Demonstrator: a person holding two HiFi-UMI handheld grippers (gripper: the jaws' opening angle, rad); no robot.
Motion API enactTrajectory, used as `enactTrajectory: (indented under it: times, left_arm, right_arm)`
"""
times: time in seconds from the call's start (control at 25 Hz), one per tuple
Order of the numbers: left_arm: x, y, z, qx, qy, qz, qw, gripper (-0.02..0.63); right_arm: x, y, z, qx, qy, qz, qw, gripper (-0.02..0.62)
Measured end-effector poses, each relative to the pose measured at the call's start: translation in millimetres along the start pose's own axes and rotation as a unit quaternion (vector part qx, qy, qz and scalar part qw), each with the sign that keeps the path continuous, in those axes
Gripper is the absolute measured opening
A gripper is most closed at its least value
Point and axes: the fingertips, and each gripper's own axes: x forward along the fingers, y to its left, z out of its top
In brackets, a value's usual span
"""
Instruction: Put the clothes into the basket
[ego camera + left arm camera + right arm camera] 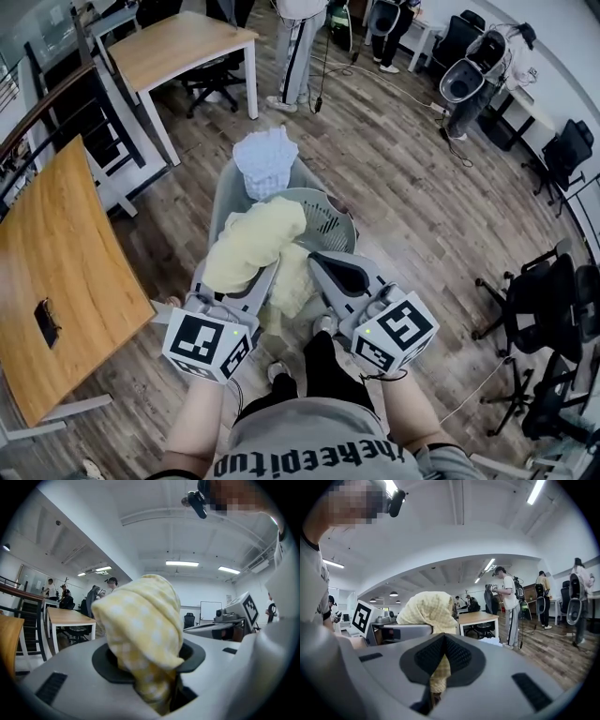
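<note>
A pale yellow checked cloth (255, 242) is bunched over my left gripper (258, 272), which is shut on it. In the left gripper view the cloth (143, 625) rises in a thick wad from between the jaws of the left gripper (157, 677). My right gripper (323, 262) is shut on a thin fold of the same yellow cloth (438, 670), pinched between its dark pads (457, 656). The grey mesh basket (330, 217) lies just beyond and below both grippers. A white checked garment (265, 159) sits at the basket's far side.
A wooden table (56, 272) stands at the left and another table (178, 47) behind it with chairs. People (295, 47) stand further back. Office chairs (548, 328) line the right side. Cables run across the wooden floor (403, 178).
</note>
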Motion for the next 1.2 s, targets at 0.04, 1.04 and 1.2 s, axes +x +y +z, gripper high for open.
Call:
enactTrajectory:
  times: [0.04, 1.04, 1.2]
  left_arm:
    - [4, 2, 1, -0.001, 0.0, 0.004, 1.0, 0.209]
    - [96, 49, -31, -0.042, 0.036, 0.113, 0.9921, 0.209]
    - [103, 57, -44, -0.054, 0.046, 0.126, 0.9895, 0.209]
  right_arm:
    - [3, -5, 1, 0.001, 0.001, 0.004, 1.0, 0.009]
    - [72, -101, -8, 0.018, 0.049, 0.116, 0.992, 0.01]
    - [81, -110, -19, 0.027, 0.062, 0.126, 0.99, 0.01]
